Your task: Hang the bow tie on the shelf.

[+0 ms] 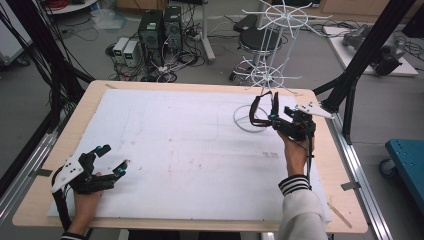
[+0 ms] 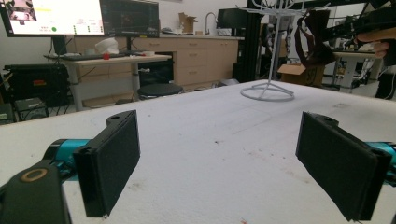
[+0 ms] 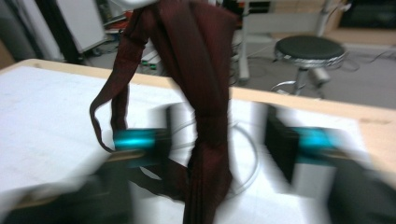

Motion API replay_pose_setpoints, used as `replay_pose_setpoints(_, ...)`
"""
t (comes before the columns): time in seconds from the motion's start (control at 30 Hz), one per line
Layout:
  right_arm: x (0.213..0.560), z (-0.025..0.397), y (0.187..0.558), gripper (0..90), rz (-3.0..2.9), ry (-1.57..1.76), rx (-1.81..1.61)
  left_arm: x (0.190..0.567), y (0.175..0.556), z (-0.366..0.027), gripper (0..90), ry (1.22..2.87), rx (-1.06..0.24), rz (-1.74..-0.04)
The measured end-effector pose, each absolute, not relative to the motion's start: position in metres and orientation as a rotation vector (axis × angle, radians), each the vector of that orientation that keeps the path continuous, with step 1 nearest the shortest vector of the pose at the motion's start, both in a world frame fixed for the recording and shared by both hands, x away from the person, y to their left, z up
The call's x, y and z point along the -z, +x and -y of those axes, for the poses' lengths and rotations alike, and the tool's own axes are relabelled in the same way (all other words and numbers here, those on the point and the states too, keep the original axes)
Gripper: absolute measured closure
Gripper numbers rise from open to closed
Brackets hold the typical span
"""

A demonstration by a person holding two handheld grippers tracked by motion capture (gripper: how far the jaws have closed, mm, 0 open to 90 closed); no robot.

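Over on the far right of the tabletop (image 1: 65,150), the right gripper (image 1: 274,118) is up beside the white wire display rack with spoked hooks (image 1: 274,50), and a dark maroon fabric strap (image 1: 260,111) hangs in loops right at its tip, draped down over the rack's round base ring (image 1: 250,127). From the right gripper view the picture is smeared with motion, but the two black fingers (image 3: 280,144) stand apart, and the maroon strap (image 3: 205,107) dangles between them, closer to the one on the left of that view; whether either finger touches the cloth I cannot tell through the blur. The strap hangs from something above the frame, with a thinner loop trailing off to its left. The left gripper (image 1: 114,160) sits low at the near left corner, resting on the white foam sheet (image 1: 190,150) that covers the tabletop, well apart from the rack. In the left gripper view its fingers (image 2: 112,163) are spread wide with bare white sheet between them, holding nothing, and the rack (image 2: 275,51) and strap (image 2: 317,42) show far off at the upper right, with the other hand (image 2: 376,39) beside them
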State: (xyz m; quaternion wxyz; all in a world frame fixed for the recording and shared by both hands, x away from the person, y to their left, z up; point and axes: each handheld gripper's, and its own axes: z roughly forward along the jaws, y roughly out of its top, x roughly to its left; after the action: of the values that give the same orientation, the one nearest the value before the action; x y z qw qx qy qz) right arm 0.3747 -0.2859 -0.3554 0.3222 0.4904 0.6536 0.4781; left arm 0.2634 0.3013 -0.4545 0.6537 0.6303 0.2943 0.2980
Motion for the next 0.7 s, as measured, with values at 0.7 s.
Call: replay_pose_setpoints(0.7,0.348,0.272,0.339,0.5,-1.809,1.014,-1.409,0.454,0.263,-0.301,14.1,1.432,-0.677,-0.67)
